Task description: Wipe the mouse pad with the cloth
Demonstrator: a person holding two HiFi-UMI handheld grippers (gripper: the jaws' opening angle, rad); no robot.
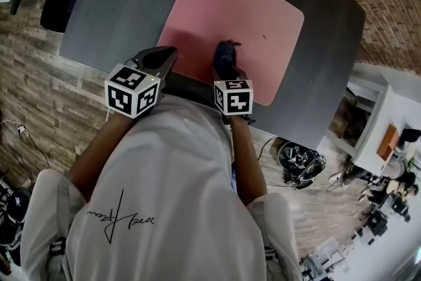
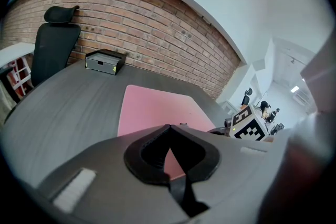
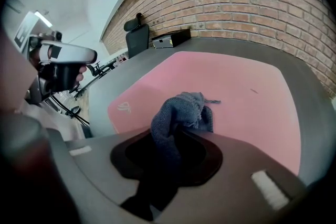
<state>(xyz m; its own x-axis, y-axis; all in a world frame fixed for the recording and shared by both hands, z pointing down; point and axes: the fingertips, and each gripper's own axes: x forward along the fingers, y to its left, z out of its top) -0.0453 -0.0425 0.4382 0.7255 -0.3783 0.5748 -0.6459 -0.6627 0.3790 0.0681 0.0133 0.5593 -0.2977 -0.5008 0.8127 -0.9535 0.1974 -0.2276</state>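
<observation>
Now we are wiping with the cloth pinched in the right gripper.

We are holding the right gripper (image 3: 182, 131) clamped on the grey cloth (image 3: 184, 107), and its bunched end is sticking out past the jaw tips and seems to be resting on the pink mouse pad (image 3: 236, 81) just ahead. To do this well, we are judging that the wad needs pressing flatter so more fabric meets the pad. We should then sweep in overlapping strokes away from the gripper, since most of the pad lies ahead and to either side. A small dark mark (image 3: 254, 91) ahead and to the right deserves a pass. Off to the left, the left gripper (image 2: 168, 127) has its jaws together on nothing, near the pad's close edge. From there it could pin the pad against sliding on the dark table (image 1: 118, 3).
</observation>
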